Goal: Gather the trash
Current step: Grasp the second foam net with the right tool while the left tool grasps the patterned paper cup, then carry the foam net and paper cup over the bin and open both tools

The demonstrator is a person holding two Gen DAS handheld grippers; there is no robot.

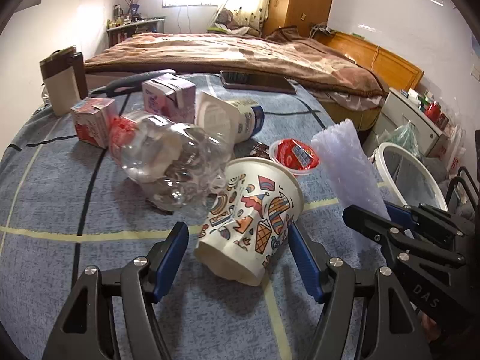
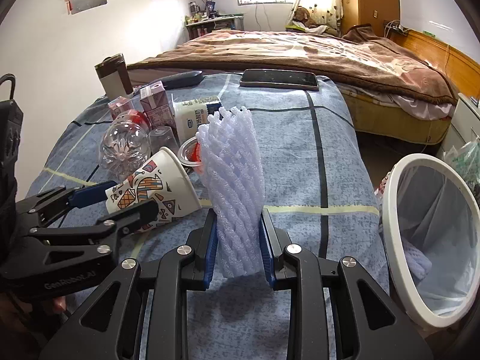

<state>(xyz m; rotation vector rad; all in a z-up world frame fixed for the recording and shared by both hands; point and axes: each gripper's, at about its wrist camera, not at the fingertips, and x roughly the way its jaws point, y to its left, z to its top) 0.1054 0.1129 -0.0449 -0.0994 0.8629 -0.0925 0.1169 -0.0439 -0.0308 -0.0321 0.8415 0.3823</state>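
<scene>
The right gripper [image 2: 238,249] has its blue pads squeezed onto the bottom of a pale lilac foam net sleeve [image 2: 232,180], which stands upright between them, frayed top pointing to 12 o'clock in the right wrist view. The left gripper [image 1: 238,258] is spread wide around a patterned paper cup [image 1: 252,219] lying on its side on the blue checked cloth [image 1: 60,186]; the right pad looks like it's touching the cup's wall, the left pad is clearly off it, so no real pinch there. From the cup, a crushed clear plastic bottle [image 1: 171,162] sits at about 10 o'clock, just beside it, and a small tub with a red foil lid [image 1: 295,156] is at 1 o'clock, touching or nearly touching the cup's rim. Further back toward 11 o'clock are two small pink drink cartons [image 1: 93,123] and a white yogurt tub [image 1: 228,117] tipped over. A phone [image 2: 279,79] lies at the far edge of the cloth at 12 o'clock. The white-rimmed bin [image 2: 432,240] with a clear liner sits off the edge at 3 o'clock in the right wrist view, and another piece of lilac foam already lies inside.
</scene>
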